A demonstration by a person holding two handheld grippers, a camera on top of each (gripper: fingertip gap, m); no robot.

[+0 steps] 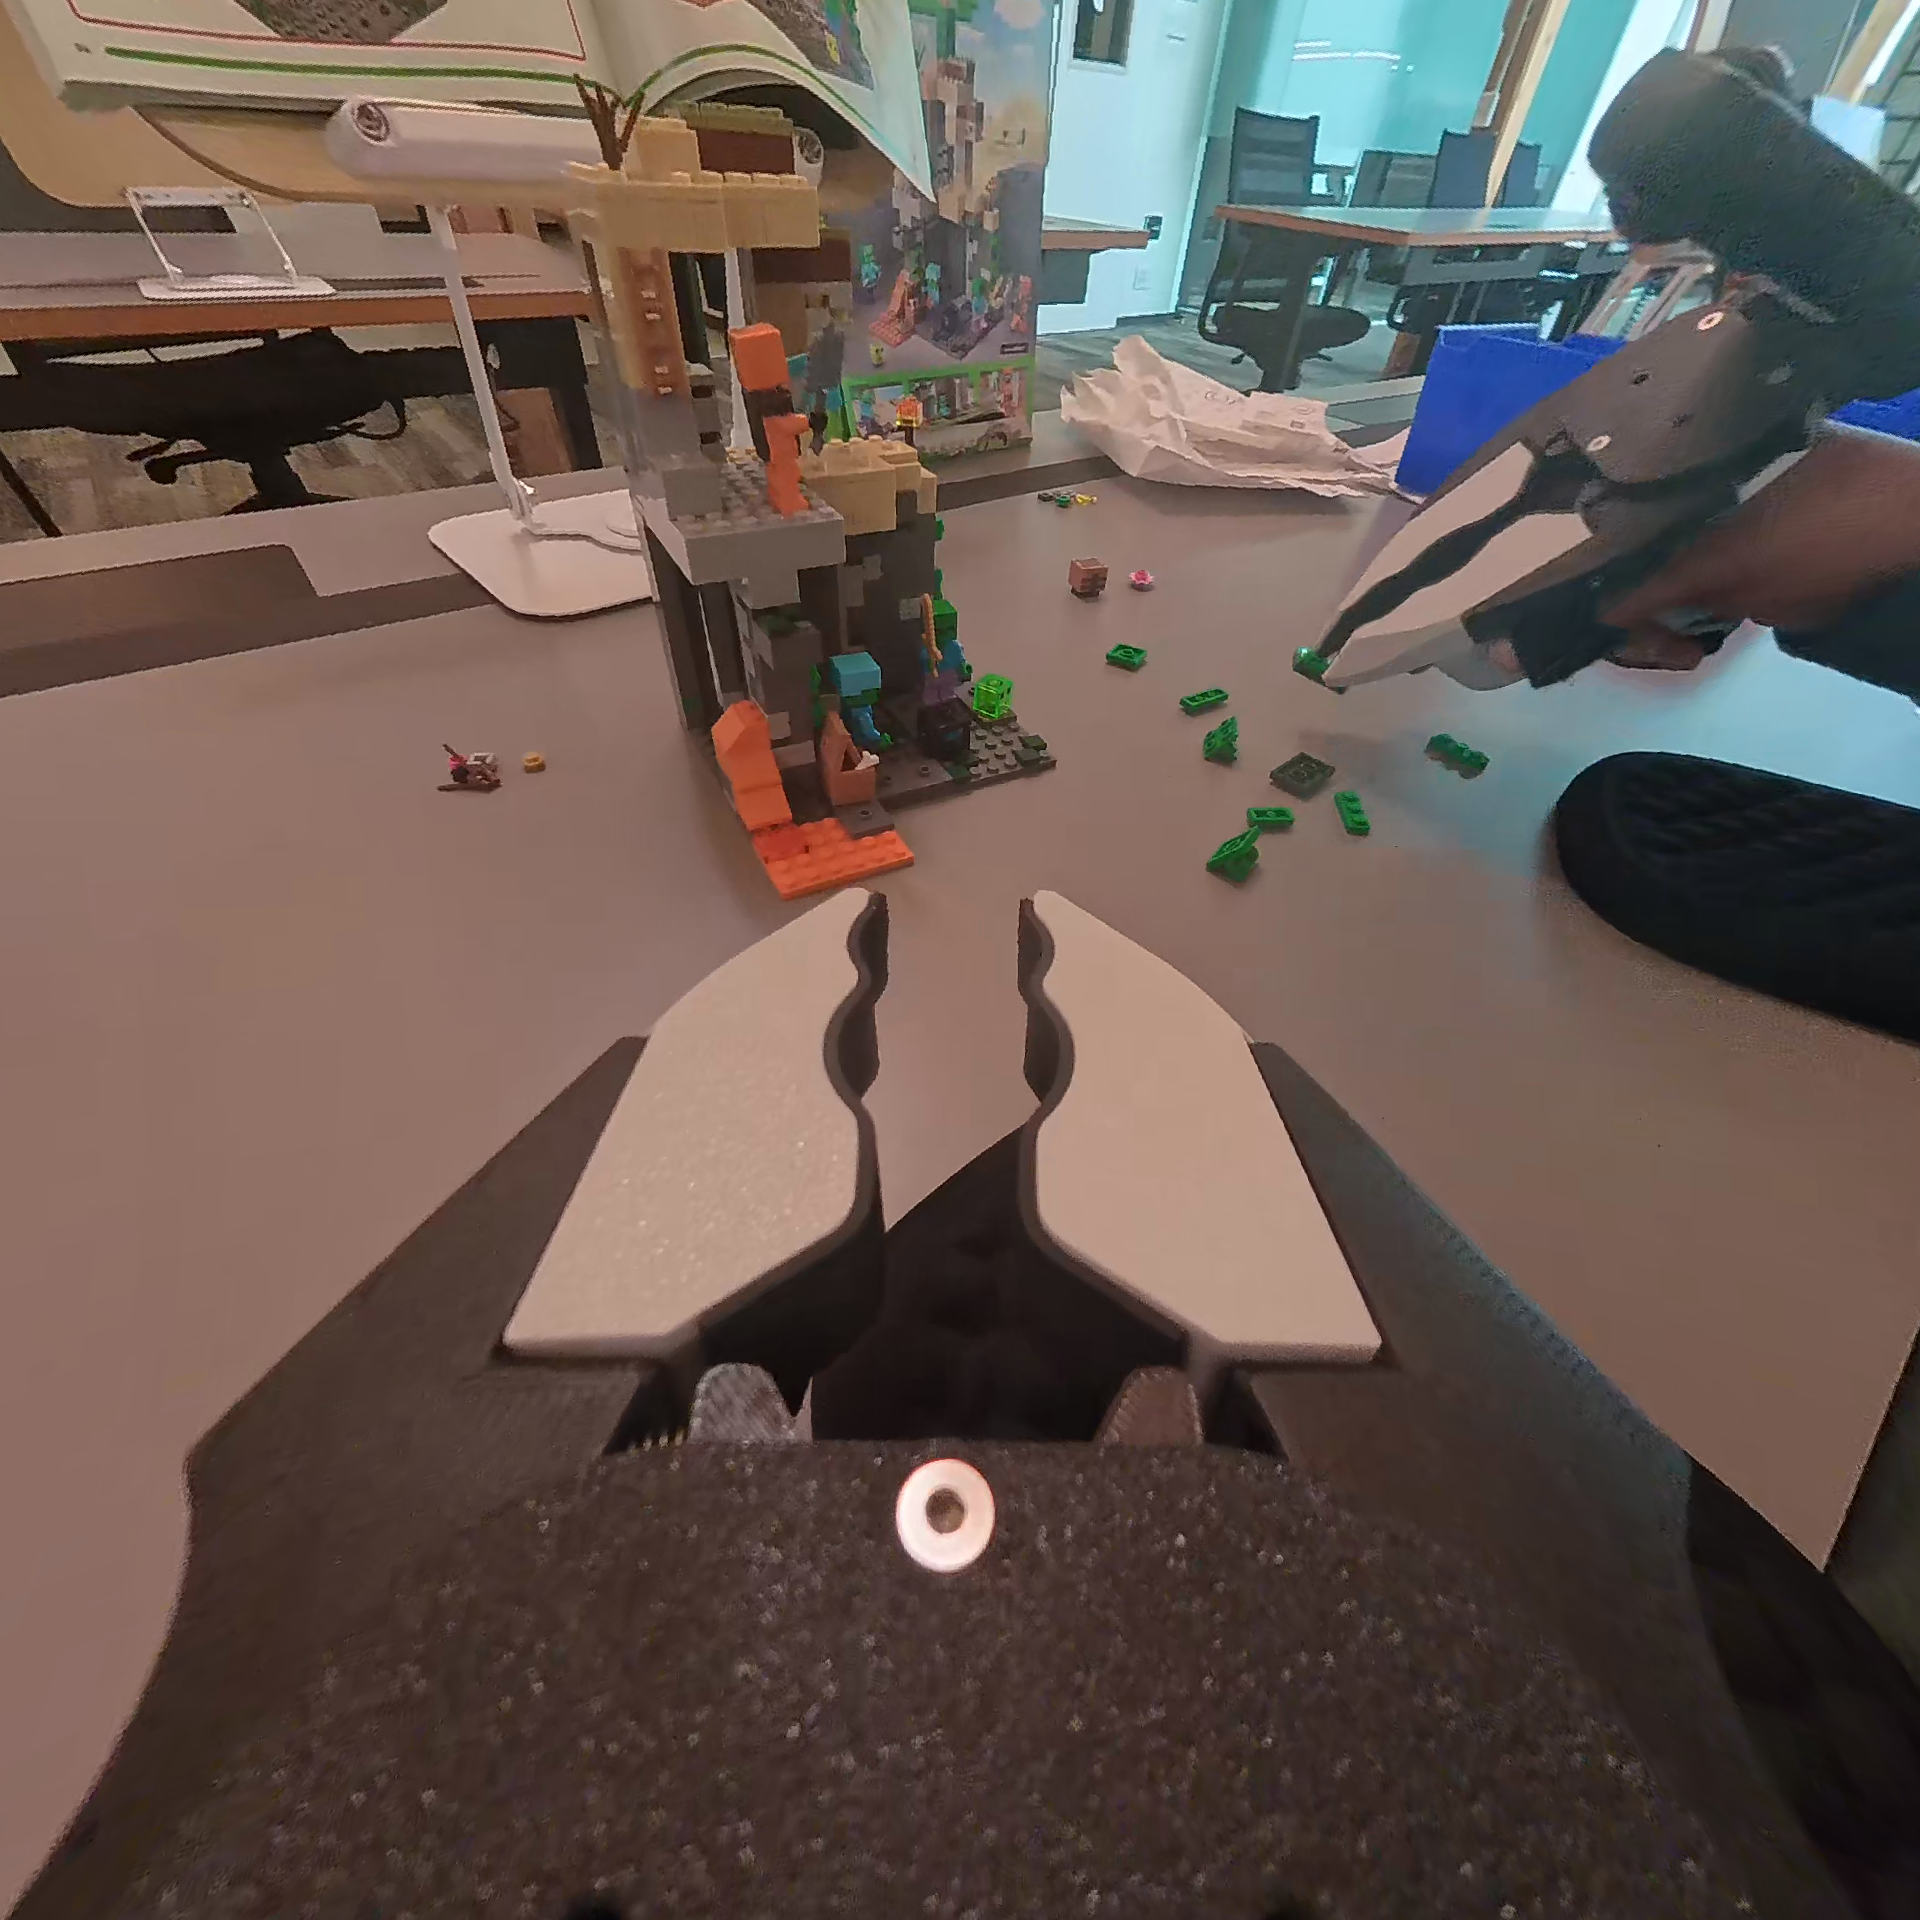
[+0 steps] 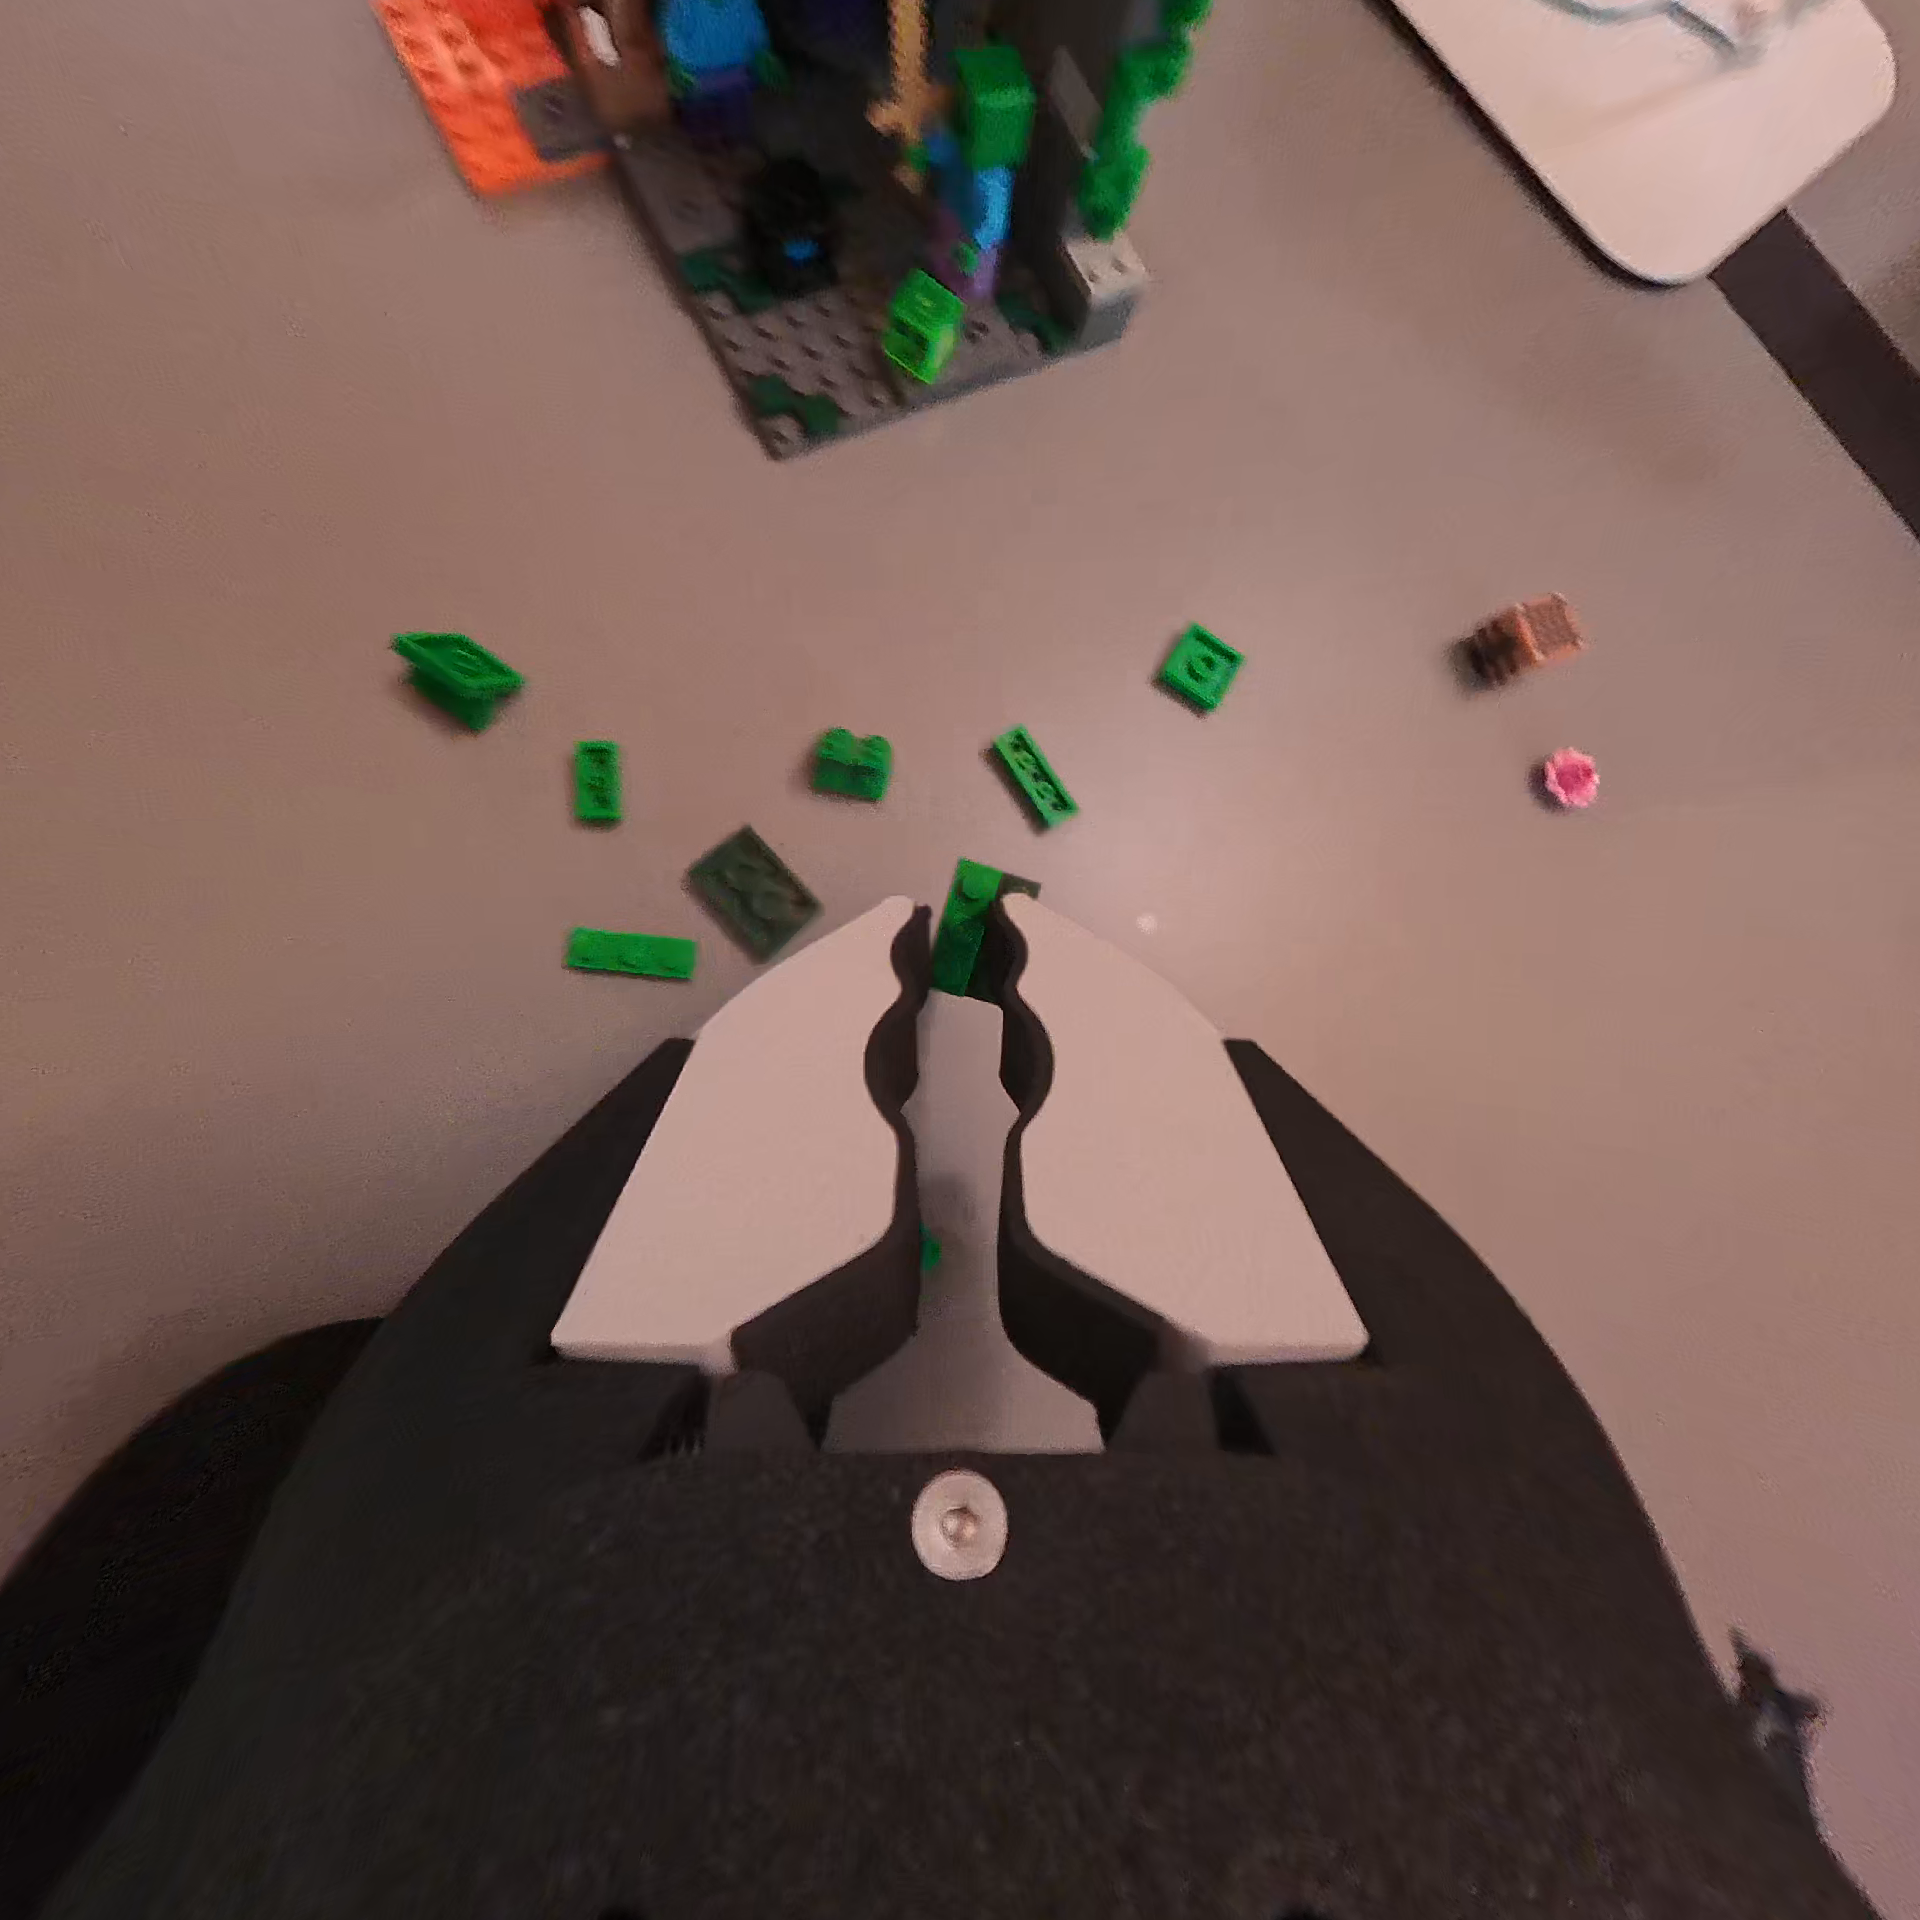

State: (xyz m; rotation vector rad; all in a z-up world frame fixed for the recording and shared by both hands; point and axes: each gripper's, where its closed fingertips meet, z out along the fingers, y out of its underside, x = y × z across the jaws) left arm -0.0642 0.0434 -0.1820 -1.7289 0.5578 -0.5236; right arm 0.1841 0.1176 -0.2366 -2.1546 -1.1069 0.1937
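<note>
Green plate (image 2: 961, 925) sits clamped on edge in the right gripper (image 2: 961, 920) jaws, lifted clear of loose green pieces (image 2: 597, 781) at 10 o'clock on the tabletop (image 2: 260, 468). Left wrist view alone shows the left gripper (image 1: 954, 906), jaws apart and empty, facing the brick tower (image 1: 769, 582) at 12 o'clock.

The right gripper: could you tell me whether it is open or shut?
Shut on a green brick: the right gripper's fingertips pinch it.

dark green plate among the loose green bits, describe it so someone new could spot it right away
On the grey table, in front of the brick tower, lies a scatter of loose green pieces. The dark green plate lies flat just left of the right claw. It is the only dull, dark green one; its neighbours are bright green.
</note>
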